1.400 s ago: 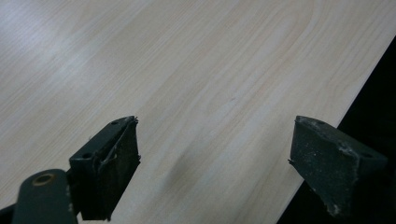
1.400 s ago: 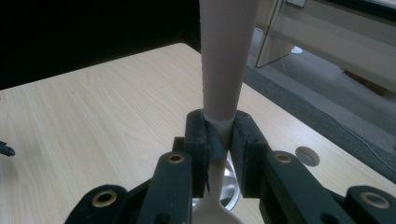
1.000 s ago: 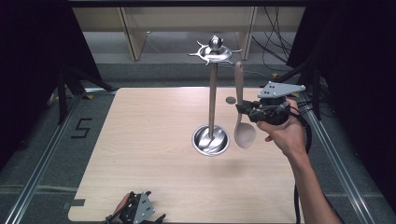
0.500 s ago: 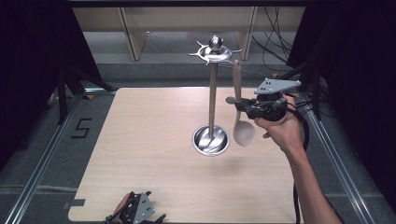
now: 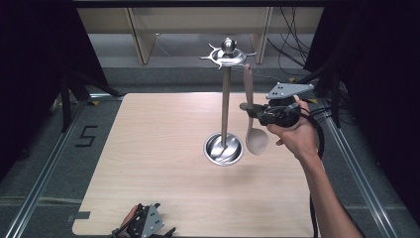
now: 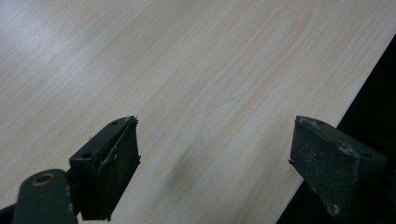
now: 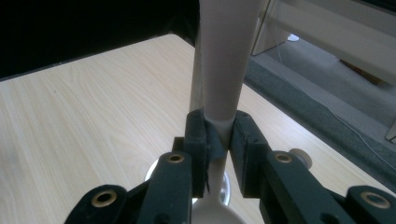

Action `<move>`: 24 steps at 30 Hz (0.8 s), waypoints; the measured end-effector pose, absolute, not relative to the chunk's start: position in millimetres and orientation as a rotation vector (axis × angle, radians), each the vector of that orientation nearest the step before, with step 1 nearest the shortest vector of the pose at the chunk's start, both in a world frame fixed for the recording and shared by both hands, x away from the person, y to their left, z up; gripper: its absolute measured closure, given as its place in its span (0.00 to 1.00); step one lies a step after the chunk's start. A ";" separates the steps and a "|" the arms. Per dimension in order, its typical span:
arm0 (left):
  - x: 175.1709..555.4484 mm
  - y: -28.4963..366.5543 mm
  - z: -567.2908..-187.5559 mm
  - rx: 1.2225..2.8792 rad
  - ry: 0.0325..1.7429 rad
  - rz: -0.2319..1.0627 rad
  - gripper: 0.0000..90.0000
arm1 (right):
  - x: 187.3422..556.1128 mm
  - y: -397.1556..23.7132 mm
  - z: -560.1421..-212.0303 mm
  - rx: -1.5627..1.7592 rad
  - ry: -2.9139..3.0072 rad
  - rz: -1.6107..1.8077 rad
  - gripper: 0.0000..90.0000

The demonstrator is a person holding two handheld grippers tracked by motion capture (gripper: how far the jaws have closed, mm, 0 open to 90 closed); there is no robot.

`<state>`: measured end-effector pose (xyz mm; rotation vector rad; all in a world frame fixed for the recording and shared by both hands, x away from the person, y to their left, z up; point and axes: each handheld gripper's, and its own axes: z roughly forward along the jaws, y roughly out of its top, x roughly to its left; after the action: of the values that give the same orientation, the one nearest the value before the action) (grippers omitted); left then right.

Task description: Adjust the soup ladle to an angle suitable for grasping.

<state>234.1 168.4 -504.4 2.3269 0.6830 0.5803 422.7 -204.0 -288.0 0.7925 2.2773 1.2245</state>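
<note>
Spoon (image 5: 256, 139) hangs right of the stand (image 5: 225, 104).

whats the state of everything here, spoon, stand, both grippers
spoon: upright, bowl down, handle clamped, held off the table beside the stand
right gripper: shut on the spoon's handle
stand: upright on the table, hooks at the top bare
left gripper: open, nothing between its jaws, low at the table's near edge
table: bears the stand's round base
</note>
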 end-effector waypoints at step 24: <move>233.8 167.5 -505.3 2.324 0.688 0.577 0.16 | 413.9 -205.8 -289.0 0.761 2.216 1.402 0.80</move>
<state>233.8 167.5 -505.3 2.3242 0.6884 0.5768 413.9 -205.8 -289.0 0.7614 2.2156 1.4024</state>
